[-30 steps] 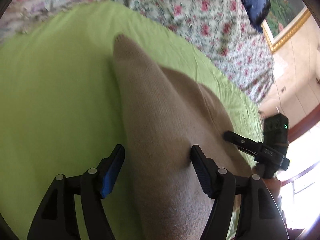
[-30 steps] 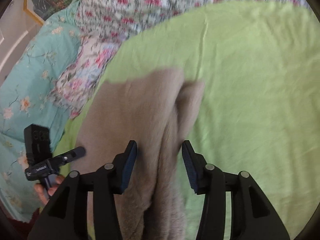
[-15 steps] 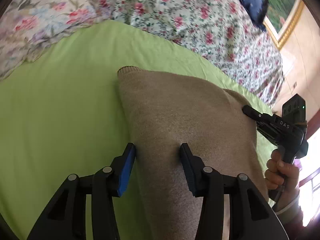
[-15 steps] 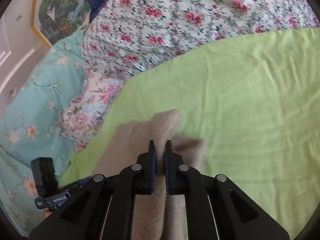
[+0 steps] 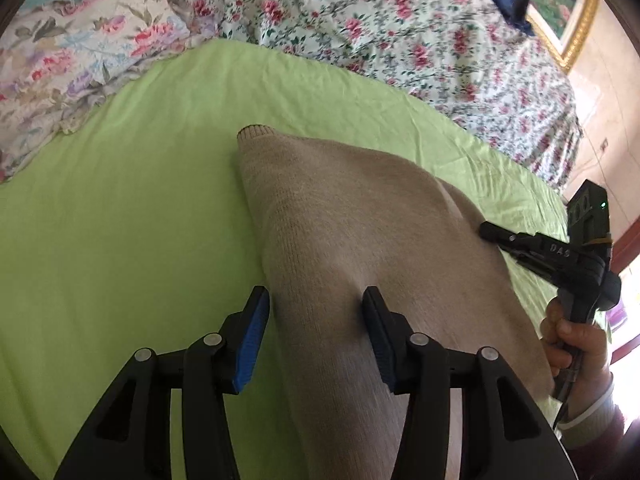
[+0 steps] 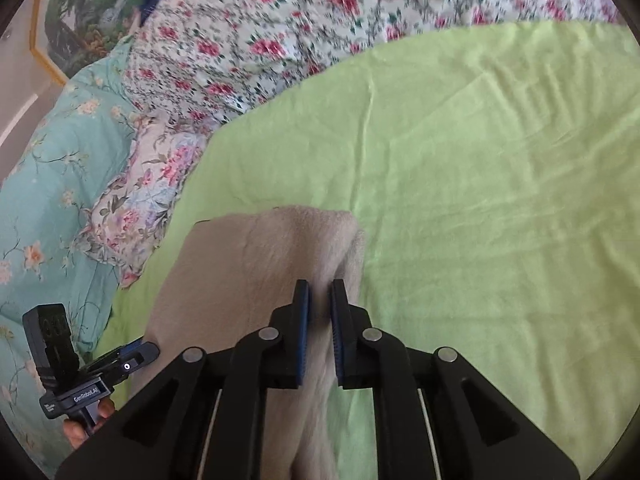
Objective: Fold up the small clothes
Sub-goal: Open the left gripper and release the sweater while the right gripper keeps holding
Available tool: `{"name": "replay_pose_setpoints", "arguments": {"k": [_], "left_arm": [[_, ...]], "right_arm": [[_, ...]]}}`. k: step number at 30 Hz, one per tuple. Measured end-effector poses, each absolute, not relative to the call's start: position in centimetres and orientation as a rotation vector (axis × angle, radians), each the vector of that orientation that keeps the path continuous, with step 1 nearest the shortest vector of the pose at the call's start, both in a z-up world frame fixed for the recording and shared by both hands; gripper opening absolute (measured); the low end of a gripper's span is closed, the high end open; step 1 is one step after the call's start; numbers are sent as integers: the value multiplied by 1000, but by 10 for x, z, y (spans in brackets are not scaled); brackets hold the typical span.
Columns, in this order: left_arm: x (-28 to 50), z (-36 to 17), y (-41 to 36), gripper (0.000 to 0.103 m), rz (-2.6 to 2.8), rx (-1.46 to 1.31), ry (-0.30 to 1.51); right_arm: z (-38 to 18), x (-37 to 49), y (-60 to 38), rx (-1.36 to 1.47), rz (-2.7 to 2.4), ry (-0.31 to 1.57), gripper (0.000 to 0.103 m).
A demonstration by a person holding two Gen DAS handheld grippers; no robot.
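**Inspector A:** Beige knit garment [image 5: 360, 220] is, by our finding, the only piece of clothing in view. It lies on the bed's green sheet [image 5: 120, 220], well short of the floral quilt [image 5: 360, 20] behind it.

**Inspector B:** We concur. We record the left gripper [image 5: 314, 304] with its jaws moderately apart, having just been closing, and a thick ridge of the knit is between them. One pad dents the fabric and the other sits at its edge, so we read that as a hold.

**Inspector A:** And the right gripper [image 6: 318, 292]?

**Inspector B:** Its jaws are narrow. They have just been closing, then eased a touch, and they are pinched on a thin raised fold at the opposite side of the same garment.

**Inspector A:** Progress, then?

**Inspector B:** We judge it to be partway at best. Both sides are gripped, and the cloth is gathered and bunched between them, not laid flat. The wrist views show no squared, finished bundle and no stack of completed items.

**Inspector A:** What is outstanding?

**Inspector B:** In our view, the held portion has to be carried over and laid down, then the edges evened. We cannot tell whether other clothes are waiting out of view.
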State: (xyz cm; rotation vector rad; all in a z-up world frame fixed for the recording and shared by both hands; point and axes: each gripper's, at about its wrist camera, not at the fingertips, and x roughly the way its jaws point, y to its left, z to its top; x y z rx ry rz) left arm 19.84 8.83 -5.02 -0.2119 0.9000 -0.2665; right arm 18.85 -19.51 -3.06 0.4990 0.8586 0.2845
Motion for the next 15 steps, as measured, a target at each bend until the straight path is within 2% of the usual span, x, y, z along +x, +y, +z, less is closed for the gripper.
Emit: {"name": "replay_pose_setpoints", "arguments": {"k": [5,7,9,10,15], "left_arm": [[146,-41,95,49,-284,-181,881],[126,-41,100,49,-294,-189,879],[101,-43,105,49,-306,-193,876],[88,-44,106,49,-313,-196,875],[46,-59,100,49,-360,-158,893]], "right_arm": [[-17,133,-196,505,304,833,13],[-19,110,-194,517,315,841,19],[-21,88,-192,530,320,840,31],[-22,75,-191,538,319,840,32],[-28,44,-182,547,338,855,33]]}}
